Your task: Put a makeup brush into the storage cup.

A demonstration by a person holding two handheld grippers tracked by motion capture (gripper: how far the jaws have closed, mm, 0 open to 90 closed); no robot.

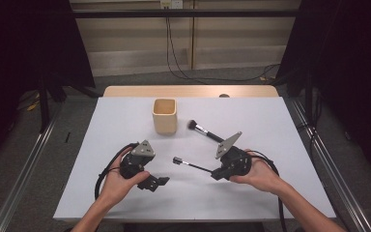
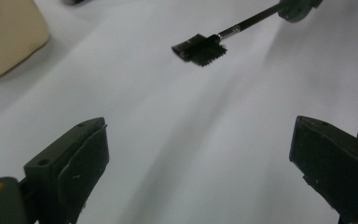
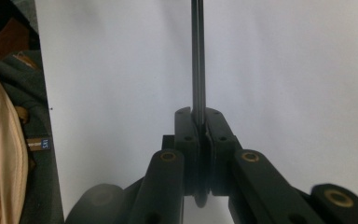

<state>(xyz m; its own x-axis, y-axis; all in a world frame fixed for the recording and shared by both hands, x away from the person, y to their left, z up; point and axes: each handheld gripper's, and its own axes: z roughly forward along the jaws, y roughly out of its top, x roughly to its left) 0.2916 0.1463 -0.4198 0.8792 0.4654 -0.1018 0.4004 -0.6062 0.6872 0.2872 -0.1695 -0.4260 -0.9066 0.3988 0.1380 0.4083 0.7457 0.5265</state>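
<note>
Your right tool [image 1: 216, 174] is clamped on the thin black handle of a small comb brush [image 1: 187, 164], its head held out over the white desk [image 1: 270, 121] toward your left tool [image 1: 162, 182], whose jaws stand wide apart and empty. A beige cup [image 1: 164, 116] stands upright farther back, a makeup brush [image 1: 204, 130] lying just right of it.

cup [image 1: 164, 116] behind | powder brush [image 1: 204, 130] right | comb brush [image 1: 191, 166] front
</note>
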